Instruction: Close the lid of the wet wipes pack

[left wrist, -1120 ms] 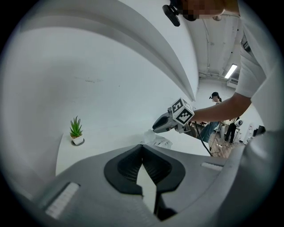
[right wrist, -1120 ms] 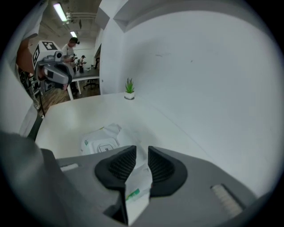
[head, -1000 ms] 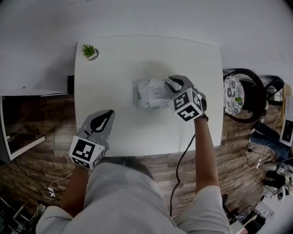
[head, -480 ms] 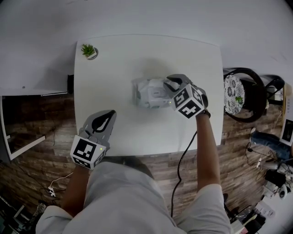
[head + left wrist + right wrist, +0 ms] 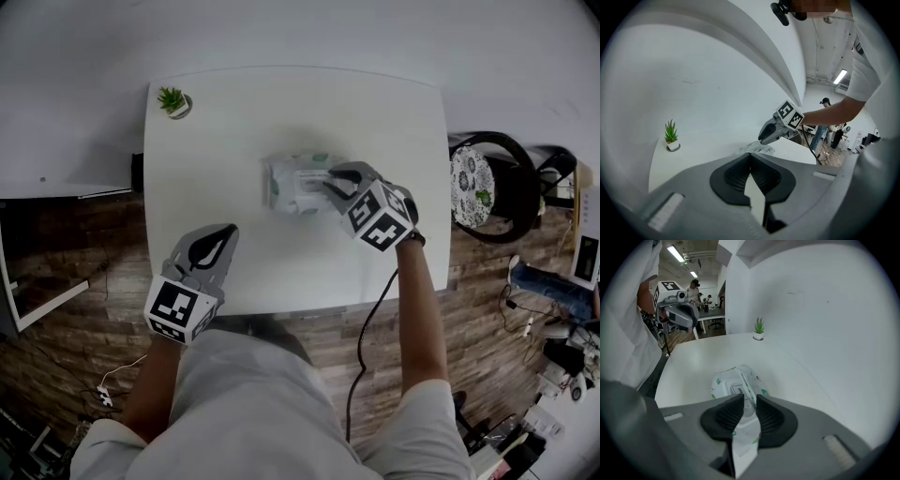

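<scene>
The wipes pack (image 5: 292,185) lay near the middle of the white table (image 5: 281,103), white with green markings. Whether its lid was fully down could not be told. The right hand-held gripper (image 5: 334,182) was over the pack's right end and hid that end in the head view. In its own view, the right hand-held gripper (image 5: 750,409) had its jaws a narrow gap apart, with the pack's top (image 5: 735,384) showing through the gap.

The left hand-held gripper (image 5: 215,246) was held over the table's near left edge, well apart from the pack. Its jaw tips met with nothing between them (image 5: 750,156).

A small potted plant (image 5: 172,101) stood at the far left corner, well clear of the pack. A cable (image 5: 368,330) ran down from the right hand-held gripper. A chair (image 5: 487,184) with a patterned cushion stood on the wooden floor (image 5: 75,244) just beside the table's right edge.
</scene>
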The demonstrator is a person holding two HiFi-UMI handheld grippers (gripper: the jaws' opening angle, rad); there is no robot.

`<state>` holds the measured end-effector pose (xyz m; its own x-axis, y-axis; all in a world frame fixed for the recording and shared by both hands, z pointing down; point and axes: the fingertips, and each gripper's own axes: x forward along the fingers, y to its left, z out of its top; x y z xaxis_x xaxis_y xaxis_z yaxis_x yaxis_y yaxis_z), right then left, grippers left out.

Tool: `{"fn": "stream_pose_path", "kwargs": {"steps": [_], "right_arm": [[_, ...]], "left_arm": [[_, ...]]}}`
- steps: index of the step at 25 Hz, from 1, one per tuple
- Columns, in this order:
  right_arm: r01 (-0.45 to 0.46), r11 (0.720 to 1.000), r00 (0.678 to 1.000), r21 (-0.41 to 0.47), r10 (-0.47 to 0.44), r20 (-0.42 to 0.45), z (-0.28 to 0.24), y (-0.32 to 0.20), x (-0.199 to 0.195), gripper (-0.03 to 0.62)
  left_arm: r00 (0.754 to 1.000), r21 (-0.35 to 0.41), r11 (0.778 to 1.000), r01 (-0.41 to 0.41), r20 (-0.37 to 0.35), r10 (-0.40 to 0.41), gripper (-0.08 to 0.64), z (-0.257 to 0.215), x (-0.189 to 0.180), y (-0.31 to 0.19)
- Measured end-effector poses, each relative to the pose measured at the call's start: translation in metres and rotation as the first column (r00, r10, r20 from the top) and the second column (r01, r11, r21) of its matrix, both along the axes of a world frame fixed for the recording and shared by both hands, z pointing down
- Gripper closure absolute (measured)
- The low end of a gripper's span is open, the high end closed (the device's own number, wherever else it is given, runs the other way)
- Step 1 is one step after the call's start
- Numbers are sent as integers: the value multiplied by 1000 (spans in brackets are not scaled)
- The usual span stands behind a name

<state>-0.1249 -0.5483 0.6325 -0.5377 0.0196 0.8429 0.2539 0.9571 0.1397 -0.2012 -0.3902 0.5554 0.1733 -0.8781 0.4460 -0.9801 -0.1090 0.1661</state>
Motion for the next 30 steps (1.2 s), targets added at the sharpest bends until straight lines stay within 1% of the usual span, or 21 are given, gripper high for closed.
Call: {"fn": "stream_pose_path", "kwargs": {"steps": [8, 16, 22, 26, 30], "right_arm": [[52, 997, 998, -60, -54, -34, 10, 28, 7, 503], [33, 994, 998, -103, -39, -52, 23, 36, 10, 503], [21, 994, 995, -103, -31, -90, 38, 38, 9, 503], [20, 995, 995, -97, -29, -97, 39, 38, 9, 503], [20, 996, 992, -88, -31, -122, 41, 37, 8, 505]], "left_arm": [[1000, 1, 1000, -2, 3, 2, 554, -1, 7, 4], [1000, -5, 1000, -1, 2, 1, 554, 0, 11, 8], [1000, -12, 1000, -1, 3, 1, 554, 3, 8, 9], [1000, -14, 1000, -3, 0, 3, 554, 4, 7, 9], [1000, -14, 1000, -8, -1, 8, 554, 4, 8, 8]]}}
